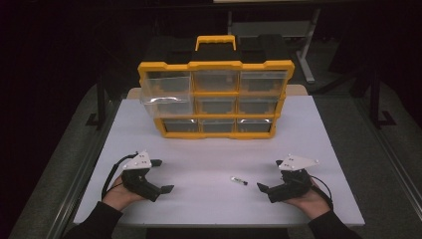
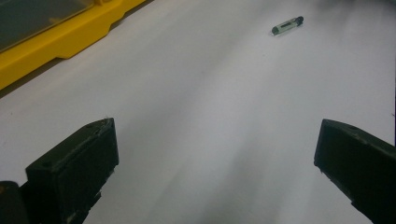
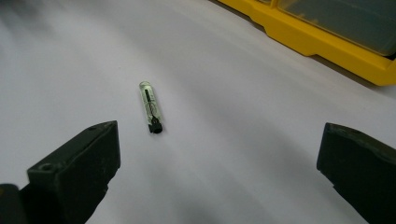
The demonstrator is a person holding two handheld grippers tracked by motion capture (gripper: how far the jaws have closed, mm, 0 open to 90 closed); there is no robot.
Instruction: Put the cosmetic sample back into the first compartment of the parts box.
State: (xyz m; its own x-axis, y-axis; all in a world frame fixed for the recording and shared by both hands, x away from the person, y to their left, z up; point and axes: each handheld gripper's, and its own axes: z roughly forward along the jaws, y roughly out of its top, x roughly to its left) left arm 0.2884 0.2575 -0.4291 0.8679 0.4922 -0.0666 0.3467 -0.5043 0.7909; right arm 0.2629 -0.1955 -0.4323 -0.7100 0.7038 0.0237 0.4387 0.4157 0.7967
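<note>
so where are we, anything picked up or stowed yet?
Nothing looks done. The small clear capped tube lies loose on the white table, nearer the right tongs. One clear drawer, middle left, sticks out of the yellow-framed organizer. Nothing in hand: left tongs and right tongs are open and empty. Any grasping or stowing remains.

Overhead light brightens the white table (image 1: 318, 149) against a dark room, glare marks the organizer's clear drawers (image 1: 166, 99), gripper views look soft.
</note>
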